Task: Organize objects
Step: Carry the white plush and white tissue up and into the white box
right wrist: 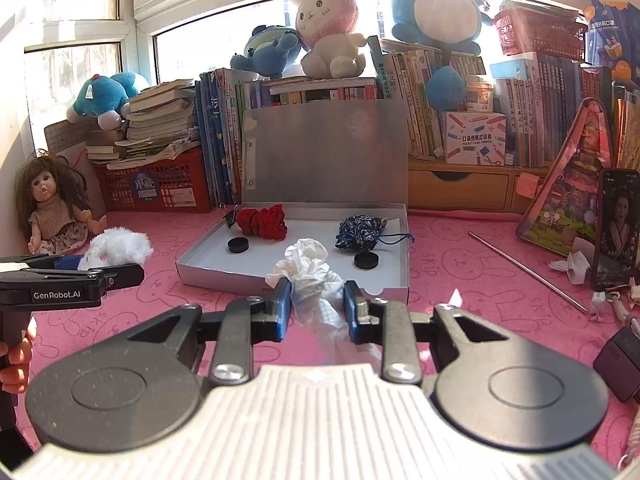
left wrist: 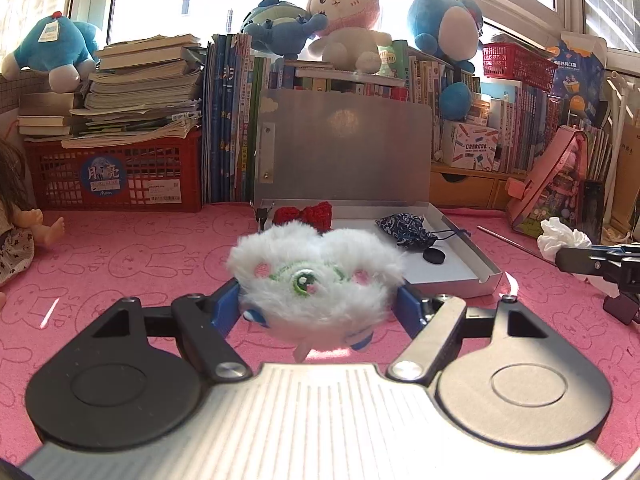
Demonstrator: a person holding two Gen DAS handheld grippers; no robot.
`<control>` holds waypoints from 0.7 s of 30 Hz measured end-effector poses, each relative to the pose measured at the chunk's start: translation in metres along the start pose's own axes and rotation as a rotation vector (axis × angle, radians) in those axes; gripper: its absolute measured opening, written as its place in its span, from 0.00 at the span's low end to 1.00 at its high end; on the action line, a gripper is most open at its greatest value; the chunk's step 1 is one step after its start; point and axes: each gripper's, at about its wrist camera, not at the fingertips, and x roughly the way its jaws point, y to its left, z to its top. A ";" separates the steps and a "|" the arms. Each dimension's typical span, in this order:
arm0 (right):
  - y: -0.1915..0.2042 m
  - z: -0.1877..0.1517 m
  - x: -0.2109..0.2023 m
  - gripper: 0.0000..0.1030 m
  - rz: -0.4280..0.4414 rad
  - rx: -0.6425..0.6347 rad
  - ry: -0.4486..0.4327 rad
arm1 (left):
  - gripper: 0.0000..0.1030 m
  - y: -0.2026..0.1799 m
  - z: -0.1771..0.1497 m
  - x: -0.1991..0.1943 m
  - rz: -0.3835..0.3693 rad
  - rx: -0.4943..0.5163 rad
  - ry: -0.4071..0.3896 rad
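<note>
My left gripper [left wrist: 318,304] is shut on a white fluffy plush toy [left wrist: 316,276] with a green eye, held above the pink cloth. My right gripper [right wrist: 316,300] is shut on a crumpled white tissue [right wrist: 308,272], also lifted off the cloth. Ahead lies an open silver box [right wrist: 200,270] with its lid upright; inside it are a red knitted bow [right wrist: 262,220], a dark blue patterned pouch [right wrist: 360,232] and two black discs [right wrist: 238,245]. In the left wrist view the tissue [left wrist: 560,236] and the right gripper's tip show at the right edge. The left gripper with the plush [right wrist: 120,248] appears at the left in the right wrist view.
A doll [right wrist: 52,208] sits at the far left by a red crate [right wrist: 160,188] of books. Books and plush animals line the back. A metal rod [right wrist: 528,266], a phone [right wrist: 616,224], a pink triangular box [right wrist: 568,188] and paper scraps lie to the right.
</note>
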 end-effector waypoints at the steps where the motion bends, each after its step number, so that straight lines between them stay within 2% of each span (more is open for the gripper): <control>1: -0.001 0.005 0.003 0.31 0.007 0.002 -0.002 | 0.78 -0.001 0.004 0.003 -0.006 -0.002 0.002; 9: -0.016 0.033 0.036 0.31 0.023 0.030 0.028 | 0.78 -0.002 0.033 0.038 -0.032 0.003 0.031; 15: -0.028 0.050 0.058 0.31 0.030 0.067 0.047 | 0.78 -0.004 0.054 0.059 -0.040 0.024 0.015; 21: -0.027 0.058 0.075 0.31 0.025 0.048 0.061 | 0.78 -0.005 0.064 0.079 -0.047 0.028 0.017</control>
